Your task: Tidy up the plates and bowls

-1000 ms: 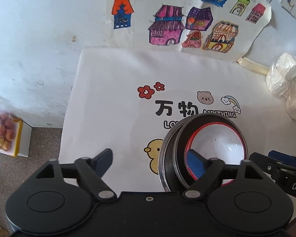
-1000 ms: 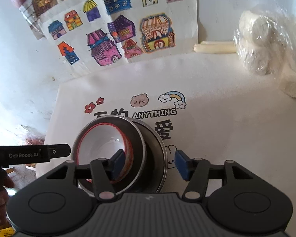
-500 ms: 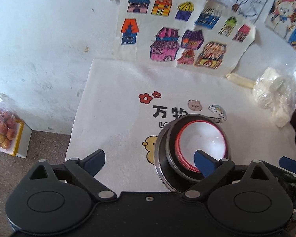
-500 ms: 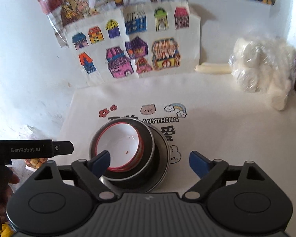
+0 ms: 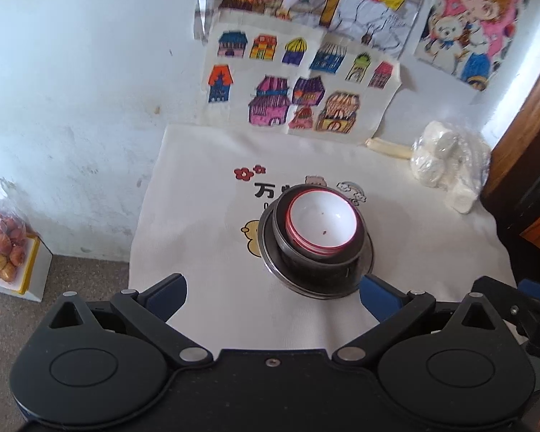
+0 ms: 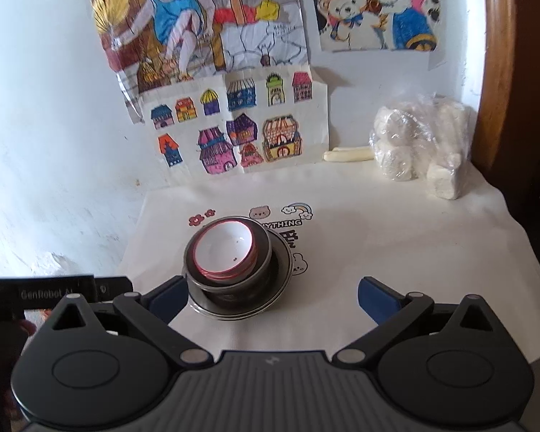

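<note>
A white bowl with a red rim [image 5: 320,225] [image 6: 224,250] sits nested in a dark bowl [image 5: 318,264] [image 6: 230,286], which stands on a metal plate [image 5: 365,264] [image 6: 282,275]. The stack rests on a white printed cloth [image 5: 205,244] [image 6: 396,244]. My left gripper [image 5: 273,297] is open and empty, held back above the cloth's near edge. My right gripper [image 6: 273,297] is open and empty, near and slightly right of the stack. The left gripper's body [image 6: 54,293] shows at the left in the right wrist view.
A plastic bag of white lumps [image 5: 446,165] [image 6: 417,144] lies at the back right of the table beside a pale stick [image 6: 349,154]. Drawings [image 5: 298,82] [image 6: 234,122] hang on the white wall. A bag of reddish fruit [image 5: 1,248] sits on the floor left.
Both grippers have let go of the bowls, opened wide and pulled back and up from the stack. The stack now stands alone on the cloth.
</note>
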Tool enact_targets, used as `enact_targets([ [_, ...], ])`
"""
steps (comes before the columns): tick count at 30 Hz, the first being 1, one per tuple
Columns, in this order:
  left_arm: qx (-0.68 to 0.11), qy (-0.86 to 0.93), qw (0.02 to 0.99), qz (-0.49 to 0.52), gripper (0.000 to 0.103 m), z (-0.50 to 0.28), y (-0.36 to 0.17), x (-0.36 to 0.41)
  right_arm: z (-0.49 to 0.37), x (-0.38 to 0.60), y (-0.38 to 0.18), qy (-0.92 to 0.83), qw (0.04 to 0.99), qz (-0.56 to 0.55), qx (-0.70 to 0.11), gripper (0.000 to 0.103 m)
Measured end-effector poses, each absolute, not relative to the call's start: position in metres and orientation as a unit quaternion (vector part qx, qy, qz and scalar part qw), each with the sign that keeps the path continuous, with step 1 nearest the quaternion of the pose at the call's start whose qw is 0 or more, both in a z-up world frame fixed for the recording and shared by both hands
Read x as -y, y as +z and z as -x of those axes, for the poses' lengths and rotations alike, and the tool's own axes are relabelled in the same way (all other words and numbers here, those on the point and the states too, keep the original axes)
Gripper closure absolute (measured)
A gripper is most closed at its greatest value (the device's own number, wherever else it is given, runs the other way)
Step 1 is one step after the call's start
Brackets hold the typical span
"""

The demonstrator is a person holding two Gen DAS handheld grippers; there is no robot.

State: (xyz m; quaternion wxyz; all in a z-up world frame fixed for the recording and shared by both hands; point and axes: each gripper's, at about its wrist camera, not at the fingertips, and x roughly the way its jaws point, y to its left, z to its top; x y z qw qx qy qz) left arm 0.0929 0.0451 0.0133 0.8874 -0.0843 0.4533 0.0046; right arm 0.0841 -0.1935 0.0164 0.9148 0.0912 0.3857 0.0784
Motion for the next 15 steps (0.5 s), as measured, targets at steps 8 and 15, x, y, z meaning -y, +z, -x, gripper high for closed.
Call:
enact_targets([
  [8, -0.417, 0.011, 0.906, 0.071, 0.001, -0.044, 0.033, -0.051, -0.040, 0.181, 0.029, 0.081, 0.920, -0.083, -0.374, 0.000],
  [15, -0.407, 0.007, 0.912, 0.057, 0.001, -0.022, 0.039, -0.055, -0.015, 0.173, 0.035, 0.077, 0.922, -0.076, -0.373, 0.000],
])
